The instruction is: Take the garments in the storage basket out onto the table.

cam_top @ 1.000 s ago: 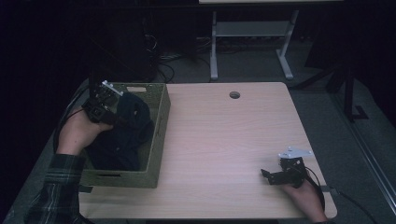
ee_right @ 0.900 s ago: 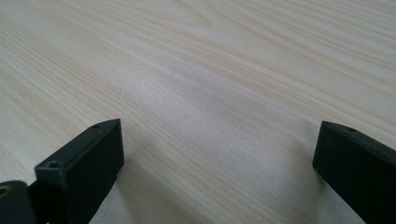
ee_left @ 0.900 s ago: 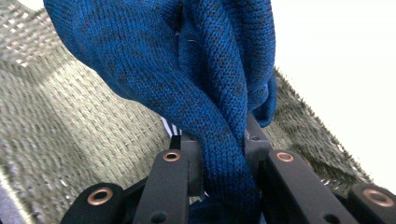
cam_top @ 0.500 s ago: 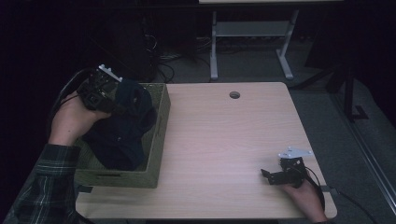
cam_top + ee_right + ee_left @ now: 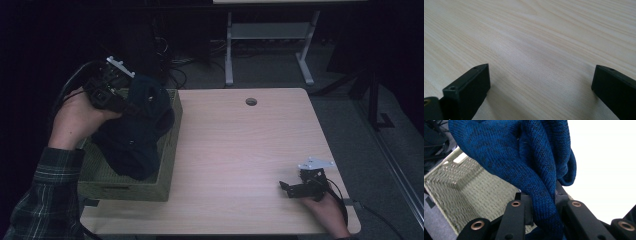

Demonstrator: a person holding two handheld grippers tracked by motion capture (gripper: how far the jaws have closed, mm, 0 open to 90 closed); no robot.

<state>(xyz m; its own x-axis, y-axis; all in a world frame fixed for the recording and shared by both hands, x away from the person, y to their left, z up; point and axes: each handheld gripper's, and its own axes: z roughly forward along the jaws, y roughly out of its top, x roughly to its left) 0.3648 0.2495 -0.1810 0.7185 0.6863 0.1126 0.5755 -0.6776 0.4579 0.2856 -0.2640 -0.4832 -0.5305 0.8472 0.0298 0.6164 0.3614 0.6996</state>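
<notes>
Looking along my left tongs [image 5: 543, 202], I see their two black jaws rising from the bottom edge, clamped on a thick fold of dark blue knitted fabric [image 5: 524, 157]. The knit bunches between the jaws and spreads across the upper half of the frame, one rounded fold drooping at the right. Below and to the left lies a pale green woven basket [image 5: 461, 187], its floor and one corner visible. The right side is washed out to plain white.
</notes>
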